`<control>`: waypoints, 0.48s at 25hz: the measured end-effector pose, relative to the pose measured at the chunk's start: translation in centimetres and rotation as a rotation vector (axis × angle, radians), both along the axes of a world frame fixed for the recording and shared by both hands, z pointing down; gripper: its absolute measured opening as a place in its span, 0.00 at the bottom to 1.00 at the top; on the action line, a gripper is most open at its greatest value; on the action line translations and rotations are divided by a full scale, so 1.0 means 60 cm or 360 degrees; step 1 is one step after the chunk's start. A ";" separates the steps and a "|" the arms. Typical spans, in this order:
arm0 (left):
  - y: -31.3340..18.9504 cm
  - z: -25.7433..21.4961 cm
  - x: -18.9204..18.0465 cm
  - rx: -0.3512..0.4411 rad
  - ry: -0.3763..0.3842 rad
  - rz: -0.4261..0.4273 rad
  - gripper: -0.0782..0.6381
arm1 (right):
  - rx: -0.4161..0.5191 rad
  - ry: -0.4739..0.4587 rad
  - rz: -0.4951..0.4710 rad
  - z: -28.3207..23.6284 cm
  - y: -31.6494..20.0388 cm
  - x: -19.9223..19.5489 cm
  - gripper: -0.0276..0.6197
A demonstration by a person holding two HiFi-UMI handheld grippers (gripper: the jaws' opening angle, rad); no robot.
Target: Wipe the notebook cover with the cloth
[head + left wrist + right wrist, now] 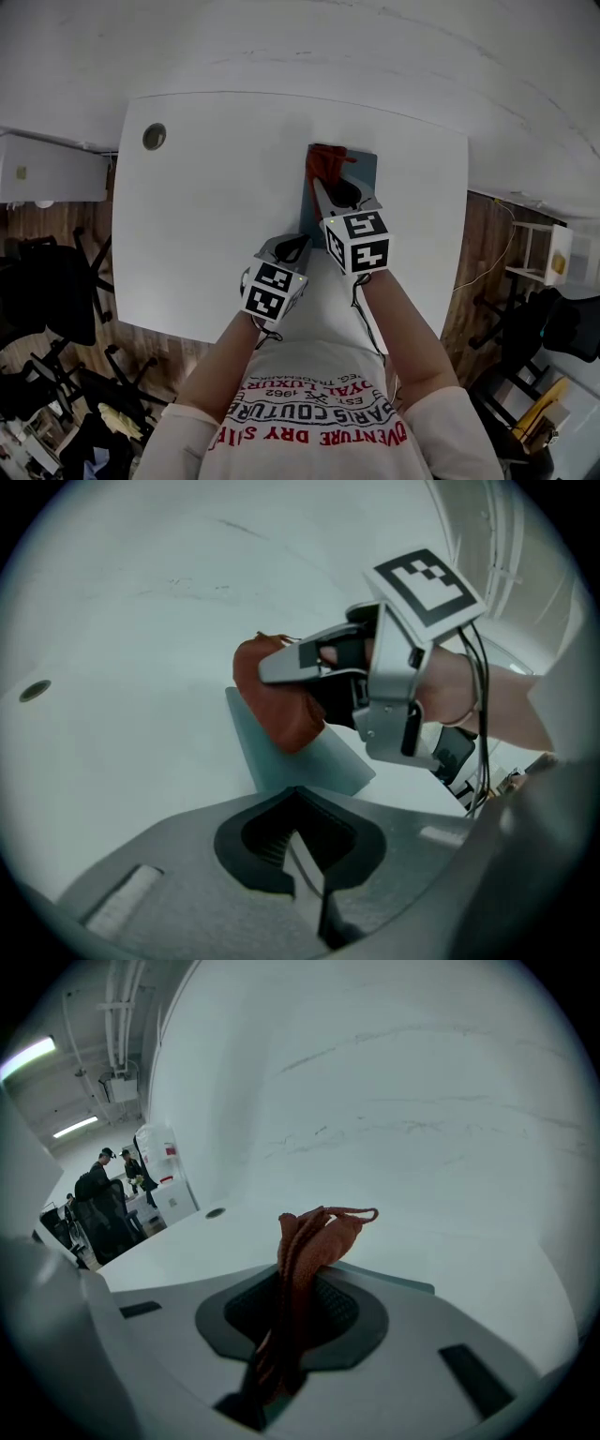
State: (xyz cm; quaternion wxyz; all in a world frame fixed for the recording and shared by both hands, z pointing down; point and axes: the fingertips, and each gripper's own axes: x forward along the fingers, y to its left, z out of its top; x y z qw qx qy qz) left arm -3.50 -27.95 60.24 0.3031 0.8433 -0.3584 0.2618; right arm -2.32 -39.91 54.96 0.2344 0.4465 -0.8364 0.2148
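Currently mid-wipe, by my read; left to right on the round-cornered white table (206, 187): the left hand-held gripper (292, 247), marker cube on its back, sits just off the near-left corner of the slim grey-blue notebook (367, 167), jaws pressed together on nothing; can't tell whether its tip touches the cover; the notebook lies flat toward the table's far right side. The bunched rust-red cloth (323, 161) rests on the notebook's far-left part, pinched in the right gripper (339, 194); its jaws are clamped on the gathered end, the loose wad poking out ahead.

To do the stroke well, I'd say: press the wad flat onto the cover, not just the jaw tips; run overlapping passes across the whole cover, since the right side looks unreached; pin the near corner with the left gripper so the notebook doesn't skate on the slick top; light pressure throughout.
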 end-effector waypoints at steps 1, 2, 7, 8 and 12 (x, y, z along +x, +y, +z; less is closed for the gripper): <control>-0.001 0.000 -0.001 0.0000 -0.0004 -0.0003 0.12 | -0.0011 0.0019 -0.0014 0.009 -0.006 -0.005 0.17; -0.001 0.000 -0.001 0.0001 -0.0007 -0.0004 0.12 | -0.0022 0.0030 -0.0029 0.016 -0.010 -0.010 0.17; -0.001 0.001 -0.002 0.0028 -0.0032 -0.0012 0.12 | -0.0137 0.0047 -0.0044 0.053 -0.038 -0.032 0.17; -0.001 0.000 -0.001 0.0040 -0.0041 -0.0015 0.12 | -0.0179 0.0067 -0.0051 0.061 -0.042 -0.034 0.17; -0.001 0.000 -0.001 0.0083 -0.0067 -0.0018 0.12 | -0.0286 0.0149 -0.0168 0.073 -0.050 -0.038 0.18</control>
